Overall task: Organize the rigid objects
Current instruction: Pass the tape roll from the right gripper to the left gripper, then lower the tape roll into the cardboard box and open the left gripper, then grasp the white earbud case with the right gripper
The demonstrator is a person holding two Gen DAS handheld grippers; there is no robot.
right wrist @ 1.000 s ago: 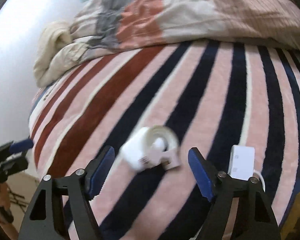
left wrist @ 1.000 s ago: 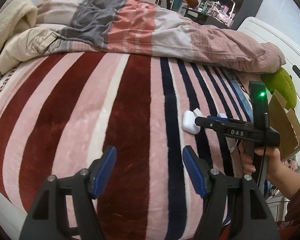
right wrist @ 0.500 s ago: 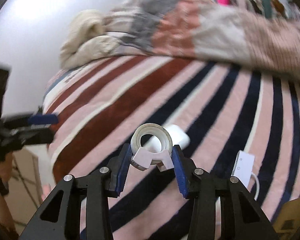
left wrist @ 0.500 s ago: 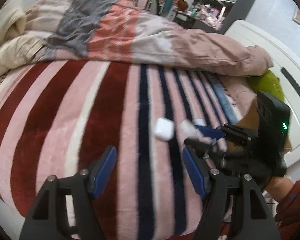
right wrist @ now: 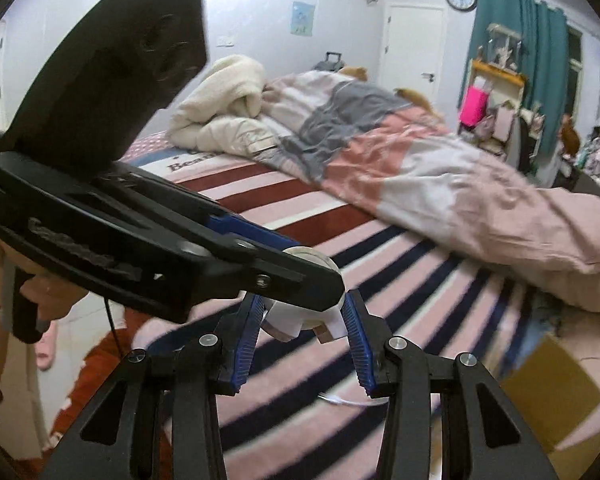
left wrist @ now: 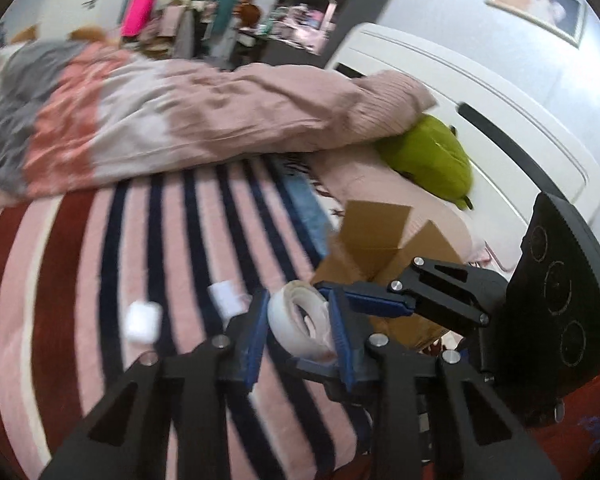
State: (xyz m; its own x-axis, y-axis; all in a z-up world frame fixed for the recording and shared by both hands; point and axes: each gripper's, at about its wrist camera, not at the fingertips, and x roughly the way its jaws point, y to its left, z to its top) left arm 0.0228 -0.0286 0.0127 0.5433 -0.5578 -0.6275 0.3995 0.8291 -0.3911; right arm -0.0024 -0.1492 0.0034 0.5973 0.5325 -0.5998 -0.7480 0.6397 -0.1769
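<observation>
A white tape dispenser (left wrist: 300,322) with its roll is held in the air above the striped blanket (left wrist: 112,280). My left gripper (left wrist: 298,330) is shut on the roll's flat sides. My right gripper (right wrist: 304,324) is shut on the dispenser's white base (right wrist: 296,320), coming in from the right in the left wrist view. A white earbud case (left wrist: 142,320) and a small white adapter (left wrist: 226,298) lie on the blanket to the left. An open cardboard box (left wrist: 384,240) stands just behind the tape.
A rumpled pink and grey duvet (left wrist: 160,120) covers the far half of the bed. A green plush (left wrist: 432,160) lies by the white headboard (left wrist: 480,112). A cream blanket (right wrist: 228,100) is heaped at the far end. The box corner (right wrist: 552,392) shows at right.
My right gripper lifted the tape dispenser off the blanket and carried it toward the box. My left gripper swung right and closed on the roll, so both grippers now hold it.
</observation>
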